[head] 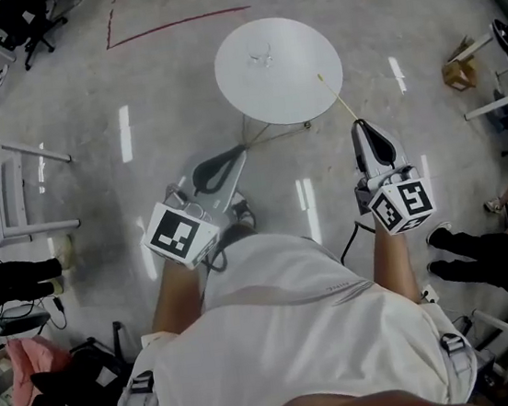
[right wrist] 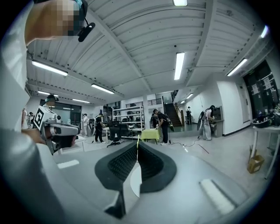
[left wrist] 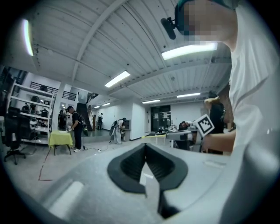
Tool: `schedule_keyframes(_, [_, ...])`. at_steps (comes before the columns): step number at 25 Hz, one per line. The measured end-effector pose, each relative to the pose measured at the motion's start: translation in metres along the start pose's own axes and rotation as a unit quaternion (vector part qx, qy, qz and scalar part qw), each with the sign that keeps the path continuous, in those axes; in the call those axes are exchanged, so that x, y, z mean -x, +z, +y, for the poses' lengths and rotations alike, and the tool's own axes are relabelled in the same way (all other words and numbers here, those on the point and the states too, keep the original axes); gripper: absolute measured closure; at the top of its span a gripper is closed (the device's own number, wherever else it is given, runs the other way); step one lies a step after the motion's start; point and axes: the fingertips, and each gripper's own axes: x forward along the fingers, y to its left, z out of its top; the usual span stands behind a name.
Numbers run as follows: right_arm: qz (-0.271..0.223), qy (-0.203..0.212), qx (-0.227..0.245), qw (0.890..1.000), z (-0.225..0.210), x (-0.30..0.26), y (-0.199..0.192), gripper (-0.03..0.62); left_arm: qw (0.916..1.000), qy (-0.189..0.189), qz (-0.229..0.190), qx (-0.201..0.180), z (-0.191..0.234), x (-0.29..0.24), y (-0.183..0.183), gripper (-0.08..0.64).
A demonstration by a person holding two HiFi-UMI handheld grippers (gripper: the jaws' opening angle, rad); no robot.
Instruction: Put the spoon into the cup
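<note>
Closest to us was our own white shirt (head: pixel 297 322), with both forearms reaching out from under it toward a round white table (head: pixel 308 83) on the glossy grey floor (head: pixel 166 98). Our right gripper (head: pixel 360 125) was clenched on the spoon (head: pixel 338 98), a thin pale-yellow one. Its 2 jaws met on the near end, and the slender shaft ran on past the fingertips, so that in the head view its far tip lay over the table's near edge. The clear cup (head: pixel 260 55) stood upright near the middle of the tabletop, well apart from that tip and to its left. Our left gripper (head: pixel 240 153) was closed too, jaws together with nothing between them, short of the table's near edge.

We judged the step in hand to be bringing the spoon to the cup. To do it well, the right grip should not slacken, since so thin a shaft could swivel or slip between the pads. The spoon would need to come above the rim with its free end tipped down. It should then be centred over the mouth and go in before the jaws let go. The cup looked light, so a knock on its rim might topple it; the empty left gripper could steady its wall. How high the tip sat above the tabletop we could not tell.
</note>
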Motion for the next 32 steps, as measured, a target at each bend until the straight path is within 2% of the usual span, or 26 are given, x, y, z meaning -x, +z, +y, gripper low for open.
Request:
schedule_keyframes(3, [0.01, 0.01, 0.01, 1.0, 0.016, -0.069, 0.008, 0.581, 0.9999, 0.013, 0.003, 0.005, 0.074, 0.002, -0.004, 0.558])
schedule_keyframes(7, [0.032, 0.031, 0.023, 0.999, 0.018, -0.145, 0.013, 0.581, 0.9989, 0.04, 0.016, -0.017, 0.143, -0.014, -0.011, 0.558])
schedule_keyframes(13, [0.045, 0.028, 0.031, 0.998, 0.004, -0.223, 0.021, 0.581, 0.9994, 0.02, 0.028, -0.009, 0.213, -0.047, -0.022, 0.558])
schedule_keyframes(18, [0.064, 0.023, 0.032, 0.997, -0.017, -0.269, 0.016, 0.581, 0.9996, 0.013, 0.019, 0.014, 0.255, -0.074, -0.023, 0.558])
schedule_keyframes(23, [0.094, 0.029, 0.035, 0.995, -0.074, -0.306, 0.003, 0.58, 0.9984, 0.028, 0.02, 0.046, 0.28, -0.128, -0.021, 0.558])
schedule_keyframes(27, [0.129, 0.083, 0.025, 0.988, -0.109, -0.353, -0.013, 0.58, 0.9956, 0.073, 0.022, 0.055, 0.305, -0.167, -0.02, 0.558])
schedule_keyframes(32, [0.2, 0.149, 0.039, 0.968, -0.153, -0.408, -0.055, 0.58, 0.989, 0.125, 0.032, 0.074, 0.324, -0.218, -0.032, 0.558])
